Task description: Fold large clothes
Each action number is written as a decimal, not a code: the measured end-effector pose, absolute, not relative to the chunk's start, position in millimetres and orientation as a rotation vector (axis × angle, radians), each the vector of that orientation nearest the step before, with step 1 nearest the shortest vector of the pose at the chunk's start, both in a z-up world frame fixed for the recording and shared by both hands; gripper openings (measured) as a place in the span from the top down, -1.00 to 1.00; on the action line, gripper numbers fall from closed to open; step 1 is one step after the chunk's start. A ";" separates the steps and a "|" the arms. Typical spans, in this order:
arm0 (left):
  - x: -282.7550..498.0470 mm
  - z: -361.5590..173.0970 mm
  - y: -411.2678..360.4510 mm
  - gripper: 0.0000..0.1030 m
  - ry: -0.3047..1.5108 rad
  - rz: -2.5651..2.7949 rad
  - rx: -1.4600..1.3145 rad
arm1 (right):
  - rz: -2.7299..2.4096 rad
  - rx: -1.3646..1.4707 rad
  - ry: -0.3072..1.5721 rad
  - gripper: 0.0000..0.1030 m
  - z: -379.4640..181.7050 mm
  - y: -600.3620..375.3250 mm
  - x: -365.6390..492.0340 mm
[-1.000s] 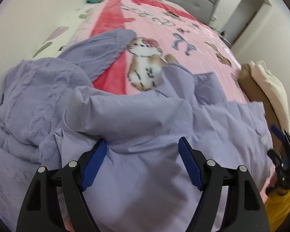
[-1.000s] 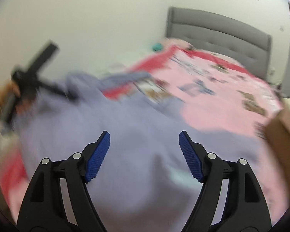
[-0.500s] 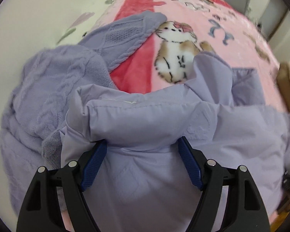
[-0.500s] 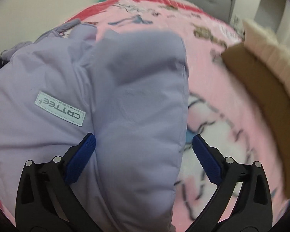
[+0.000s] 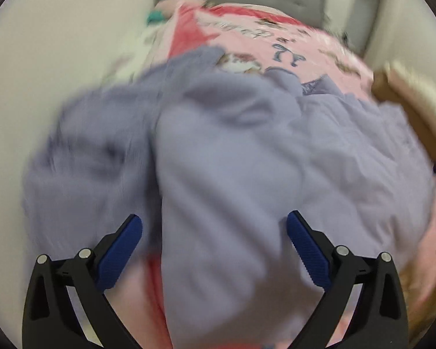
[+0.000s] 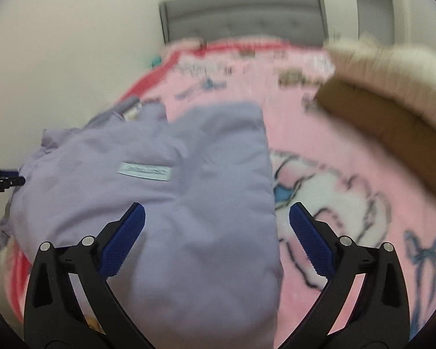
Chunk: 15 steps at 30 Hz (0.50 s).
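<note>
My lilac jacket lies folded on the pink blanket beside the knit sweater. Half a second ago my left gripper pinched a fold of it; its jaws have just been opening and now stand wide apart, with cloth between them but not pressed. My right gripper has also just been opening and hovers wide over the sleeve. Both views are smeared now, so the jacket's white label is unreadable and the brown cushion is cut off at the edge.
</note>
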<state>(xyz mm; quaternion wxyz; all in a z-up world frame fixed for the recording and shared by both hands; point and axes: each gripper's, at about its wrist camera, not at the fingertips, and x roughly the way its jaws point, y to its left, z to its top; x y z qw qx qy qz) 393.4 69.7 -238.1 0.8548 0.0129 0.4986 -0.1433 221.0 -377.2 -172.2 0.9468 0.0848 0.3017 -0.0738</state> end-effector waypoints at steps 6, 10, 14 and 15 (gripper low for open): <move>399.3 -266.4 100.9 -0.90 1.176 -0.476 -0.374 | -0.179 0.133 0.514 -0.84 -151.1 -372.6 195.1; 413.3 -287.3 100.0 -0.90 1.257 -0.522 -0.406 | -0.189 0.040 0.571 -0.84 -150.2 -359.4 187.3; 426.2 -298.5 90.9 -0.91 1.276 -0.570 -0.382 | -0.207 -0.022 0.583 -0.84 -151.4 -354.2 180.6; 430.7 -301.5 90.5 -0.91 1.279 -0.579 -0.393 | -0.208 -0.028 0.585 -0.84 -151.6 -353.3 178.2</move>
